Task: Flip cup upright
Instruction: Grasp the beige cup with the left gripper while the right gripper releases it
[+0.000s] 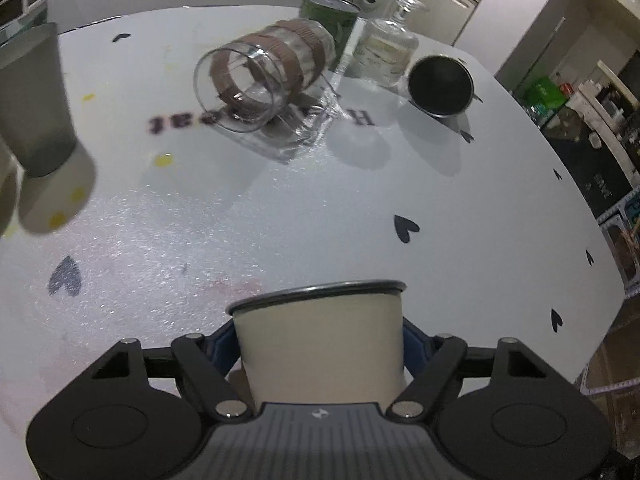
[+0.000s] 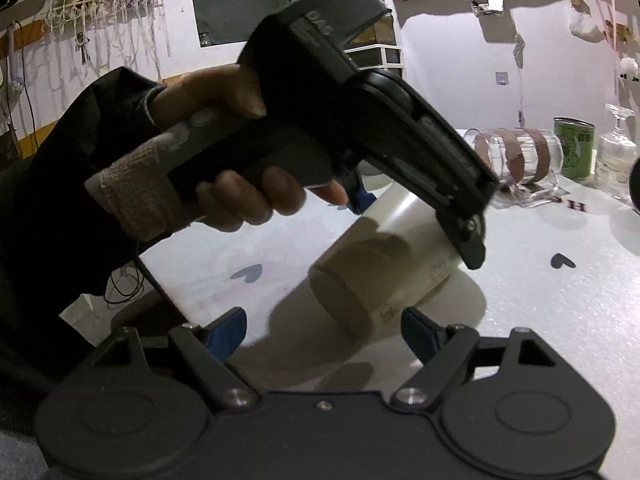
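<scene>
1 white table (image 1: 460, 208), scattered black hearts (image 1: 406, 228)

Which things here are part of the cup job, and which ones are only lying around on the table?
Part of the job:
- cream cup, tilted, off the table
- left gripper, shut on it
- right gripper, open, near its base

Just lying about:
- glass mug, on its side
- green can
- glass bottle
- dark steel cup

Dim indoor light, cool cast. Glare speckles the table (image 1: 460, 216) centre. Soft shadows fall toward the camera under the cup (image 2: 384, 264) and glass (image 1: 260, 80). Strong fisheye bending, dark corners. Left-edge tumbler (image 1: 36, 108) blurred; hand (image 2: 240, 152) slightly soft.
</scene>
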`<state>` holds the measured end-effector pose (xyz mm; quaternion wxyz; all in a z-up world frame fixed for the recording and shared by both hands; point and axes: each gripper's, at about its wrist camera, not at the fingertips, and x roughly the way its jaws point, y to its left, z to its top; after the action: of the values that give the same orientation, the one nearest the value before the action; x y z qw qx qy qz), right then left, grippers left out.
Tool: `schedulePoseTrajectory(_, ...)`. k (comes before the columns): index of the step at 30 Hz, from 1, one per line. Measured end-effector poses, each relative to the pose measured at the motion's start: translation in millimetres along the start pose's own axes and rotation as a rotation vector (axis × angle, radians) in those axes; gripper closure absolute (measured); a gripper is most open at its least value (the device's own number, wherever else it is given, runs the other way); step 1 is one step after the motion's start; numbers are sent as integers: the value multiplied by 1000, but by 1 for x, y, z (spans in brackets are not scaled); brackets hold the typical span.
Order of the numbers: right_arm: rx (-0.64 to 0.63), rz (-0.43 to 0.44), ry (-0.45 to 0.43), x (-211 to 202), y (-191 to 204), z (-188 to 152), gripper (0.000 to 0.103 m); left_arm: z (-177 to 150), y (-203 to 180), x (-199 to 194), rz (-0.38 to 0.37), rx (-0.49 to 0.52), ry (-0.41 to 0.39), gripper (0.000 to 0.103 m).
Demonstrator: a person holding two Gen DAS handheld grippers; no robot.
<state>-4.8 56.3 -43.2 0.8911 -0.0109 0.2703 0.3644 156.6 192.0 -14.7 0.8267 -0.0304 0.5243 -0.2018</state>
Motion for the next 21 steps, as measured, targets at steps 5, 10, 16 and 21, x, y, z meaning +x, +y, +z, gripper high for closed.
schedulePoseTrajectory(5,21,-27,-16,-2,-3,3,18,-9,4,-21,36,16,-79,25)
schedulePoseTrajectory(10,17,-37,-20,0,-2,5,18,-13,13,-50,98,36,-161,25)
schedulePoseTrajectory(16,8,-44,-17,3,-2,4,18,-2,32,-72,170,7,-262,26)
schedulePoseTrajectory(21,10,-88,-22,6,-3,4,18,26,48,-70,271,-29,-406,26)
